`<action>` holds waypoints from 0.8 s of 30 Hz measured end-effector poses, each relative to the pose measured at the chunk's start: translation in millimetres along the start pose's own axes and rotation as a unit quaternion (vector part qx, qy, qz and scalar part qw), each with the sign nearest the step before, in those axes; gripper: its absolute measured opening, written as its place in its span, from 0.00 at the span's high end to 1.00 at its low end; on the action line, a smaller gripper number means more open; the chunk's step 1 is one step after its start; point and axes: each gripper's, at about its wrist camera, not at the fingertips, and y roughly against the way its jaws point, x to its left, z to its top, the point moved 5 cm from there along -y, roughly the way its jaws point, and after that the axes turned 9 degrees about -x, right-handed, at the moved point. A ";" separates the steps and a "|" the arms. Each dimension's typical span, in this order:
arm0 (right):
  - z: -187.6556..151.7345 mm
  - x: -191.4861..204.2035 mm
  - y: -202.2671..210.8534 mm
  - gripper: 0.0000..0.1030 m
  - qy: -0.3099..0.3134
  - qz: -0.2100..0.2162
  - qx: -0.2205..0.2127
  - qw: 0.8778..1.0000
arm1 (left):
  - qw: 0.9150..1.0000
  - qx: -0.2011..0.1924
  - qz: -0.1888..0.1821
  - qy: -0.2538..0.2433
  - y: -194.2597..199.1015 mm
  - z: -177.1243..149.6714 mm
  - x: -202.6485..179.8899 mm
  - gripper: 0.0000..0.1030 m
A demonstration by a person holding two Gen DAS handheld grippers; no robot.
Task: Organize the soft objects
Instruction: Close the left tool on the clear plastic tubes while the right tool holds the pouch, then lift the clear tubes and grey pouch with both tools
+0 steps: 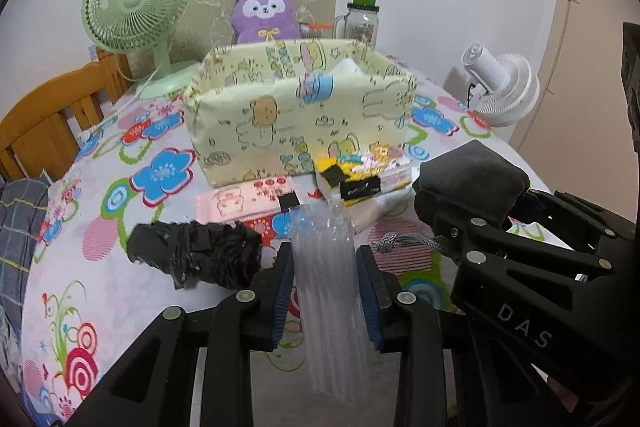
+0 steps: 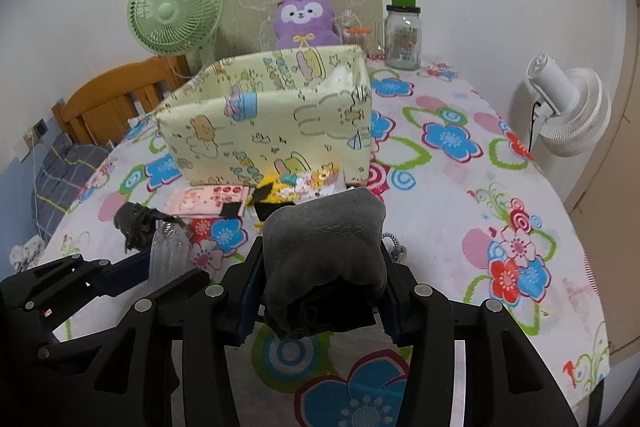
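Left tongs (image 1: 326,291) clamp bubble wrap (image 1: 324,255); right tongs (image 2: 320,291) clamp grey pouch (image 2: 324,243).

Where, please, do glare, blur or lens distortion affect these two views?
Left wrist view: a glare patch on the fabric box near the yellow packet; the table edge bows. Right wrist view: the same glare, strong curving at the rim, dark corners; the grey pouch looks slightly soft.
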 end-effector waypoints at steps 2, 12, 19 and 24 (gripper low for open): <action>5.4 2.2 6.6 0.50 0.003 -0.002 -0.008 1.000 | 1.000 -0.006 0.001 -0.002 5.1 4.3 0.0 0.70; 22.1 12.5 28.7 0.50 0.007 -0.003 -0.029 1.000 | 1.000 -0.025 -0.006 0.000 23.9 16.1 3.4 0.74; 22.1 17.5 32.3 0.50 0.009 0.002 -0.033 0.999 | 1.000 -0.013 -0.011 0.010 16.6 9.6 6.6 0.74; 15.3 17.0 22.7 0.50 0.010 0.004 -0.020 1.000 | 1.000 -0.004 -0.013 0.019 5.9 2.9 7.5 0.78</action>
